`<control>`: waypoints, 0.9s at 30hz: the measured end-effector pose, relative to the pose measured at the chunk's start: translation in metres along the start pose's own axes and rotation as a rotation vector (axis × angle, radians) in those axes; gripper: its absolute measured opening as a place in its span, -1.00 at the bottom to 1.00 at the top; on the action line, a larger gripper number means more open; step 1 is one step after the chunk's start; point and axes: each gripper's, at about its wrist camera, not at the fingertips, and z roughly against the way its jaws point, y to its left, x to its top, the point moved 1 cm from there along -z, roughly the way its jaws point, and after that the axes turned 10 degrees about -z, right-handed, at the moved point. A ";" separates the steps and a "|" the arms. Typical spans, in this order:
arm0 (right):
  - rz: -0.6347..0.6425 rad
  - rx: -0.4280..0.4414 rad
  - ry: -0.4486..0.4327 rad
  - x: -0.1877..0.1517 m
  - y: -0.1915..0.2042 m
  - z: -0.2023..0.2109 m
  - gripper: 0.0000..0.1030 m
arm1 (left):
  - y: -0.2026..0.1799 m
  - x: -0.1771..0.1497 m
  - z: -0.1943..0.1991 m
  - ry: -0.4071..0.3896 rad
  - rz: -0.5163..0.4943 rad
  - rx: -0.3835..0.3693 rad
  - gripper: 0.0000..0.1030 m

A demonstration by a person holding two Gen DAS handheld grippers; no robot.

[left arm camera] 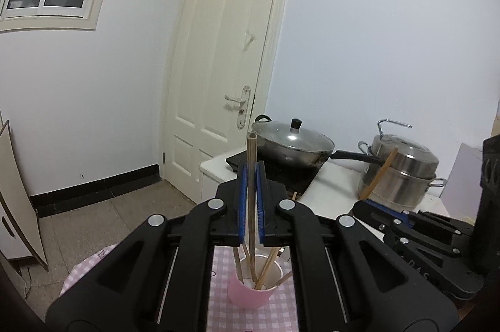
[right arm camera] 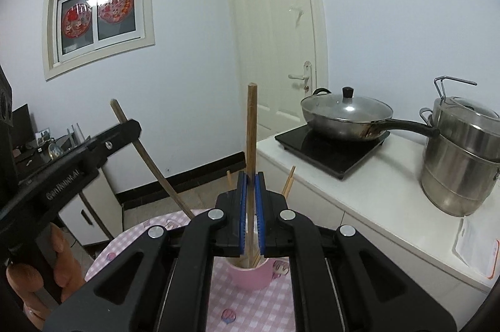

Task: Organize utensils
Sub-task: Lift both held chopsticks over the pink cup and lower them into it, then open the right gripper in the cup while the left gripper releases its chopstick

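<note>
Two handheld grippers, each pinching one chopstick above a cup; in my judgement the step in hand is carrying chopsticks to or from the cup. The left gripper (left arm camera: 250, 175) has its blue-padded jaws pressed together on a long brown wooden chopstick (left arm camera: 251, 153), which stands upright btwn the pads, top end well above the jaw tips, lower end running down behind them toward the pink round cup (left arm camera: 248, 294) directly below. Several more wooden chopsticks (left arm camera: 265, 269) lean inside the cup w/ a white liner. The right gripper (right arm camera: 250, 180) likewise clamps a second upright brown chopstick (right arm camera: 252, 128), cup just beneath its jaws, on a pink-and-white checked tablecloth (right arm camera: 250, 310). Next move probably calls for keeping each stick vertical & centred over the cup mouth so it clears the rim and the leaning sticks.
</note>
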 end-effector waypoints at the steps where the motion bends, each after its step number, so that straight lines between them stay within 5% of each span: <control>1: -0.001 -0.001 0.000 -0.001 -0.002 -0.003 -0.92 | -0.001 -0.002 -0.006 0.005 -0.003 0.000 -0.89; 27: -0.103 -0.010 0.129 -0.061 -0.036 -0.060 -0.92 | -0.004 -0.080 -0.067 0.207 -0.068 -0.019 -0.88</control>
